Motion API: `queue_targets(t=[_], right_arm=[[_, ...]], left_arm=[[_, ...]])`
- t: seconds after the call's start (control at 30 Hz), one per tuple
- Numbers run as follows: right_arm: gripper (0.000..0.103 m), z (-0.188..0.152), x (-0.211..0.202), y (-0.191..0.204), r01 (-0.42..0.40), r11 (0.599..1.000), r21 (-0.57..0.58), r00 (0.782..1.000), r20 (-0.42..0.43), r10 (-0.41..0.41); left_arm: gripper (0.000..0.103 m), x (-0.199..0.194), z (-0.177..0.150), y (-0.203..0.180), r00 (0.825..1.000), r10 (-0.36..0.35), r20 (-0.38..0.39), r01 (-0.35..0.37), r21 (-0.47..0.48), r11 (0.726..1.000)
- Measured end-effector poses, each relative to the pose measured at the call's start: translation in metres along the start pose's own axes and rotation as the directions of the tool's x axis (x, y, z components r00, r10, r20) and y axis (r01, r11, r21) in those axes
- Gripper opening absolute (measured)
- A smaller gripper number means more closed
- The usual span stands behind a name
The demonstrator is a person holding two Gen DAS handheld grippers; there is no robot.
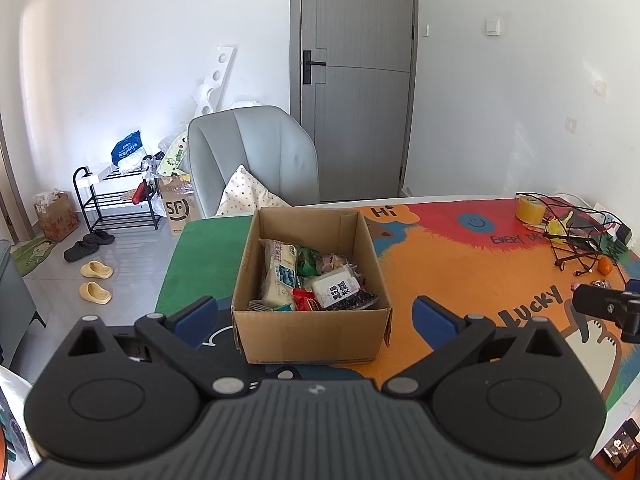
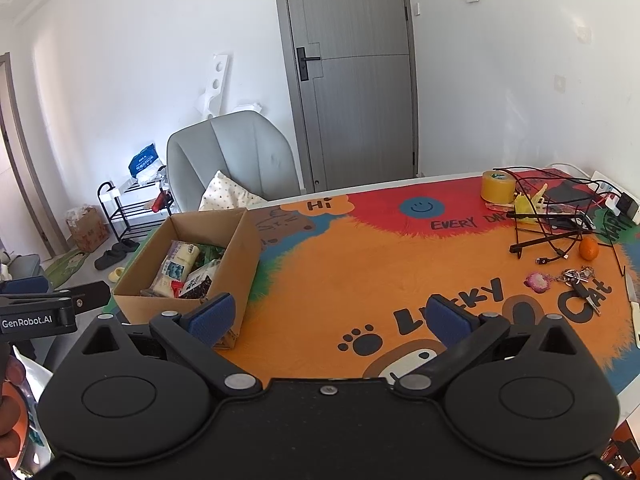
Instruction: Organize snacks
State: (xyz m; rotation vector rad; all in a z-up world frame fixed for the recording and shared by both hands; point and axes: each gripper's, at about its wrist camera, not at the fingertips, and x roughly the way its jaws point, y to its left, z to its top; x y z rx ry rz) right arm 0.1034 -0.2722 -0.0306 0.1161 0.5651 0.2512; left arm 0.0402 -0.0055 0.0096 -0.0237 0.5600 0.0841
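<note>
Counter (image 2: 360,264): covered by a colourful cartoon mat.
Box (image 1: 312,332): open-topped cardboard, on the counter's left part, long axis running away from the left camera.
Snacks (image 1: 312,280): packets piled inside the box.
Left tongs (image 1: 315,316): wide apart, empty, just before the box.
Right tongs (image 2: 328,316): wide apart, empty, to the right of the box.

Cardboard box (image 1: 312,332): matt brown corrugated paper. Snack packets (image 1: 308,280) inside: glossy plastic film. Table mat (image 2: 380,264): smooth printed surface, slight sheen. Tape roll (image 2: 497,186): shiny yellow. Wire rack (image 2: 548,216): thin black metal. Gripper pads (image 1: 436,320): blue, textured.
</note>
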Motion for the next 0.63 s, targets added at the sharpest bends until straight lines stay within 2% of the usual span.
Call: queue_targets(t=[0.63], right_arm=[[0.103,-0.0017,0.003,-0.0006,0.0,1.0,-0.004,1.0,-0.007,0.0]], left_arm=[[0.103,0.0021,-0.001,-0.003,1.0,-0.017,-0.003,0.017,0.015,1.0]])
